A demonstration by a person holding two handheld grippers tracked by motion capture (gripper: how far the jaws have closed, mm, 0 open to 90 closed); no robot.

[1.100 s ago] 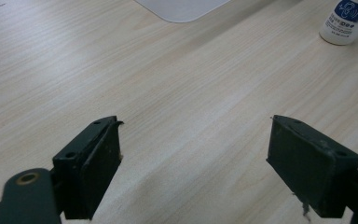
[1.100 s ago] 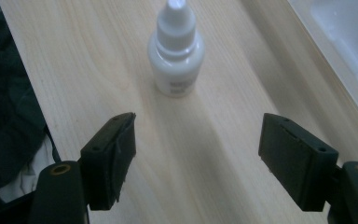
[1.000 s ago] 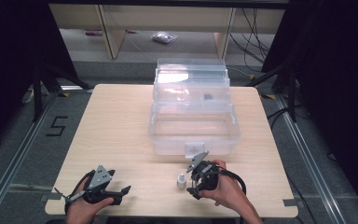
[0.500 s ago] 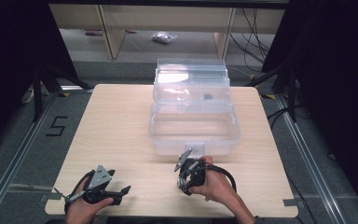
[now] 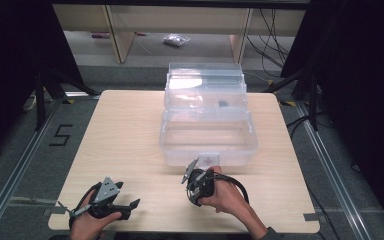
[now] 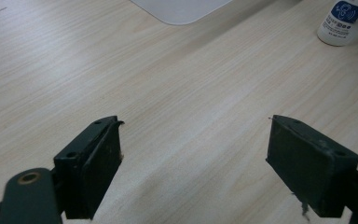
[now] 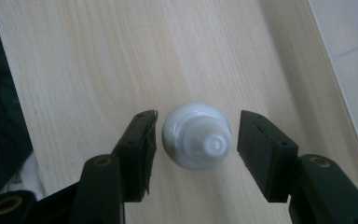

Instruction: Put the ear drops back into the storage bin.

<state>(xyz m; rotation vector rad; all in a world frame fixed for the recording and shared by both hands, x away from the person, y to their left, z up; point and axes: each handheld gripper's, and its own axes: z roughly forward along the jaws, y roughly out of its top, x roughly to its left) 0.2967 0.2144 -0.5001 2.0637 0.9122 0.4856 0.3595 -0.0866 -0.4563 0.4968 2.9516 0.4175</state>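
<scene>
Tabletop (image 5: 130,130): pale wood-grain laminate, smooth, matt with a faint sheen. Storage box (image 5: 207,132): clear glossy plastic, smooth walls, catches glare on upper tier. Small bottle (image 7: 196,135): white plastic, smooth, semi-gloss cap and shoulder; printed blue label on it in the left gripper view (image 6: 344,18). Right gripper (image 7: 196,149): black matt plastic, brass-looking rivets, ribbed inner face. Left gripper (image 6: 193,168): same matt black, pads (image 6: 307,163) slightly scuffed, frayed edges. Floor (image 5: 30,150): grey, dull, rough-looking.

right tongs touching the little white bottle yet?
Apart. In the right gripper view the white bottle stands between the open right tongs, with a strip of bare table showing between each jaw and the bottle.
</scene>
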